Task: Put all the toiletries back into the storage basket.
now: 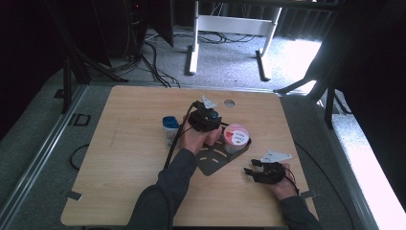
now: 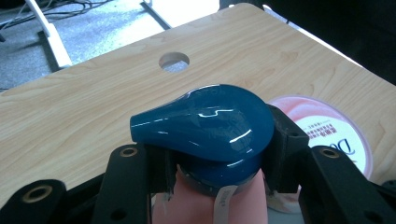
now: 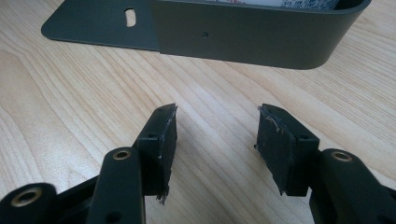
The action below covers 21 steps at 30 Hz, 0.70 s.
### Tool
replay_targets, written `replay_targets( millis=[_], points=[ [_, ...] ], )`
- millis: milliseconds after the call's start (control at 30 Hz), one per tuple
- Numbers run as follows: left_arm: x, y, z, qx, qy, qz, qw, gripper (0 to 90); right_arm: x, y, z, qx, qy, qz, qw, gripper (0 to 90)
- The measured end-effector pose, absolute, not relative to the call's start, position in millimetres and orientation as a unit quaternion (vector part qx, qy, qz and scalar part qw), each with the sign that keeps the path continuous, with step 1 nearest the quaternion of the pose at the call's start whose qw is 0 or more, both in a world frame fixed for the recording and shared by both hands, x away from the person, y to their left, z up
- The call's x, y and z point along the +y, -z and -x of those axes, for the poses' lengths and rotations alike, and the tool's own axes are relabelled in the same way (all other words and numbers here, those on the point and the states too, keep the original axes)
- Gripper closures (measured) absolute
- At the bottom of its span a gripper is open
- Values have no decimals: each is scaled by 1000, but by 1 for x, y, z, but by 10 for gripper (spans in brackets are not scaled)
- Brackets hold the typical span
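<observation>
My left gripper (image 1: pixel 207 120) is shut on a pink pump bottle. Its pads press on the blue collar under the glossy blue pump head (image 2: pixel 205 123), and the pink body (image 2: pixel 210 205) shows below between the jaws. Just right of it a pink tub with a printed white lid (image 1: pixel 236 136) (image 2: pixel 327 130) stands in a dark metal holder (image 1: pixel 213 163). My right gripper (image 1: pixel 250 167) (image 3: pixel 217 116) rests near the table's front right, open, with bare wood between its pads. The holder's curved wall (image 3: pixel 243 37) is straight ahead of it.
A small white container with a blue cap (image 1: pixel 170 130) stands left of my left hand. A round hole (image 1: pixel 229 102) (image 2: pixel 173 61) sits near the table's far edge. The holder's flat slotted plate (image 3: pixel 93 23) lies on the wood. Cables and desk legs are on the floor beyond.
</observation>
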<state>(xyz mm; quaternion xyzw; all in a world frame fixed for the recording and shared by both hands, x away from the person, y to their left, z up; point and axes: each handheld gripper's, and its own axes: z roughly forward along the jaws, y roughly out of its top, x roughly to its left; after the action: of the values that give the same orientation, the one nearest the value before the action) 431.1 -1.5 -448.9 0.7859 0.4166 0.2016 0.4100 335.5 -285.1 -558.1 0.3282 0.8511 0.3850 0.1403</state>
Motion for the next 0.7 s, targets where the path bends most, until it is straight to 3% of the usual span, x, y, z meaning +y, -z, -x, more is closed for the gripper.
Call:
replay_targets(
  millis=[700],
  points=[
    [-18, 462, -445, 424, -210, -780, 410, 529, -285, 558, -336, 851, -386, -329, 138, 472]
  ],
)
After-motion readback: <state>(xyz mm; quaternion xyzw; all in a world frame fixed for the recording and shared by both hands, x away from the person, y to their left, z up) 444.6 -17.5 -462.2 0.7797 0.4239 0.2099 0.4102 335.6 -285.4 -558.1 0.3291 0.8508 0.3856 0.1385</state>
